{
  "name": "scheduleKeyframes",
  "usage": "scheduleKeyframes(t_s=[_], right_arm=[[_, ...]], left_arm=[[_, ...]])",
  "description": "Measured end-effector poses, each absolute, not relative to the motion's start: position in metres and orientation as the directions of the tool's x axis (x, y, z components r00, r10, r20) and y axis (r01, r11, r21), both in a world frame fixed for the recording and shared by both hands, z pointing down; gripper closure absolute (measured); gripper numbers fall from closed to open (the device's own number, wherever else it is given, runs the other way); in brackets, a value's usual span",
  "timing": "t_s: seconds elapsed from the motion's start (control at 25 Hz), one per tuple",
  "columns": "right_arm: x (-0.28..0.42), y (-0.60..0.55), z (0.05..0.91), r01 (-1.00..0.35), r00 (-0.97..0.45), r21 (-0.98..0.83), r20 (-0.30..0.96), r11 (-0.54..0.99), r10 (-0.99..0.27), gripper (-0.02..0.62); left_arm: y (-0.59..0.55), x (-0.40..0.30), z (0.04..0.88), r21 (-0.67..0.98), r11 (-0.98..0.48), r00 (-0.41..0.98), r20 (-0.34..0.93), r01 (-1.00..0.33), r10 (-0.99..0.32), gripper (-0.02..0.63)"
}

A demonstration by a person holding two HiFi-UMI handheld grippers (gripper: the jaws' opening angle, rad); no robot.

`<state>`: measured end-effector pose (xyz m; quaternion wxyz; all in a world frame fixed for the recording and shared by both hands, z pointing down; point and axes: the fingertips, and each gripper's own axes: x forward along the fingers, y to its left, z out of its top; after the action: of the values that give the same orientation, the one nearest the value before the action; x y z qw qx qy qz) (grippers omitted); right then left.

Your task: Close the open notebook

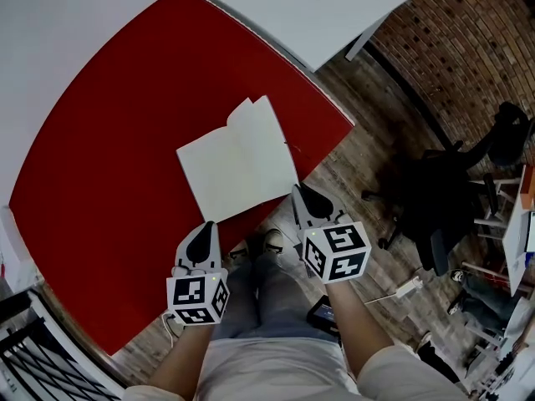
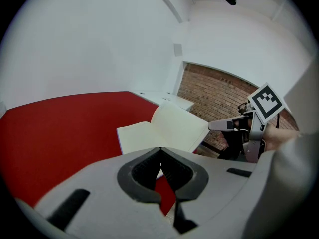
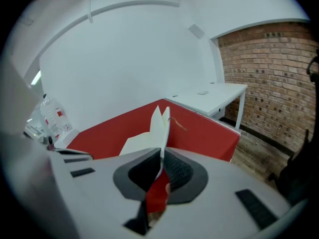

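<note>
Notebook [image 1: 238,161]: open, cream pages up, lying on the red table [image 1: 100,140]. Its near right corner is in your right claw [image 3: 162,156].

Right claw: jaws narrow, pinched on the edge of the right-hand leaf [image 3: 160,123]. You have that leaf lifted off the table; it stands almost edge-on straight ahead of the claw. The left-hand leaf [image 2: 137,136] lies flat, ahead of this claw and to its left.

Left claw [image 2: 159,151]: jaws together at the tips, nothing between them. The red top shows through the gap behind the tips. The notebook lies just ahead of this claw, clear of it. Your right claw shows off to its right, at the raised leaf's outer edge.

Further out: past the notebook the red top runs up to a white wall. Ahead and right of the right claw stands a white desk [image 1: 318,15], with a brick wall [image 1: 468,40] beyond it. Wooden floor [image 1: 359,165] lies to that claw's right, with a black office chair [image 1: 435,199] on it.
</note>
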<state>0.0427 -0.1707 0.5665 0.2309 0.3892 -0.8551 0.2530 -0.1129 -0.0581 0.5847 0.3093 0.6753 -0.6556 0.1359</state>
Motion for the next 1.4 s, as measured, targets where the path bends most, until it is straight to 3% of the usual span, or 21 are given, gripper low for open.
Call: scheduleKeyframes(t_s=[0.44,1.4], right_arm=[[-0.011,-0.134,0.541,-0.704,-0.604,-0.110,0.612,0.702,-0.510,0.569],[-0.110,-0.064,0.583,-0.503,-0.655,-0.103,0.693,0.858,-0.301,0.569]], left_arm=[[-0.025,-0.147,0.574,0.239,0.130,0.032,0.574,-0.962,-0.818,0.600],[0.027,-0.201,0.584,0.254,0.279,-0.080,0.591,-0.926,-0.803,0.600]])
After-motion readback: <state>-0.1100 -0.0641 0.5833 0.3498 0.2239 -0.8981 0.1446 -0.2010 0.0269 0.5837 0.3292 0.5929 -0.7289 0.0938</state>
